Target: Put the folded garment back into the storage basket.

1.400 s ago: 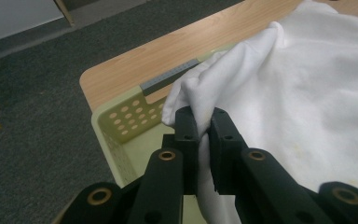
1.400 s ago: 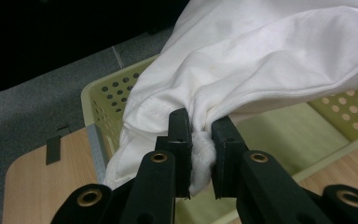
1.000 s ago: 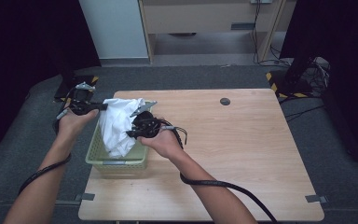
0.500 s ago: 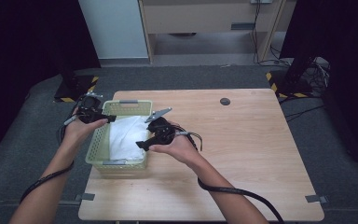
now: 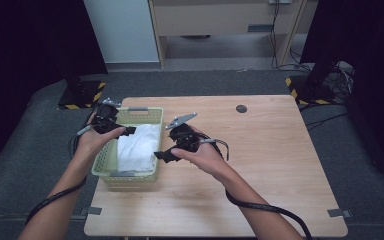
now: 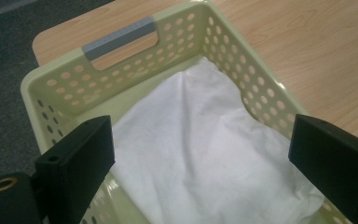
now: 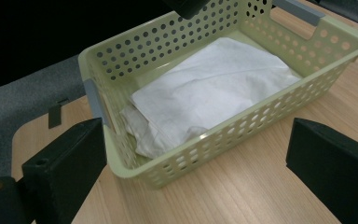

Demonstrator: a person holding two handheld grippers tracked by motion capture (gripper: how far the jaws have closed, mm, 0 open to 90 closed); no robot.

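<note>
Now the white cloth (image 5: 139, 146) lies folded down in the pale green basket (image 5: 107, 161), and nobody holds it. The left claw (image 5: 125, 131) hangs just over the far left part of the basket. Its jaws have just been opening, they stand wide, and only air is between them. The right claw (image 5: 161, 155) sits just beside the basket's right wall, pointing in at the cloth. Its jaws have just been opening wide too, with nothing in them.

The cloth looks soft, light and floppy. It will bend and sag if picked up, and it will not break. A good spot to pinch is a loose corner or a puffed fold, like the bumpy edge (image 7: 142, 135) close to the right claw. A flat part would be hard to grab.

The basket walls stand up all around the cloth, so a claw must come down from the top. The holes in the walls could catch a jaw. Out past the right claw, the wooden table (image 5: 280, 165) is bare, with lots of room. A small dark disc (image 5: 241, 108) lies far off.
</note>
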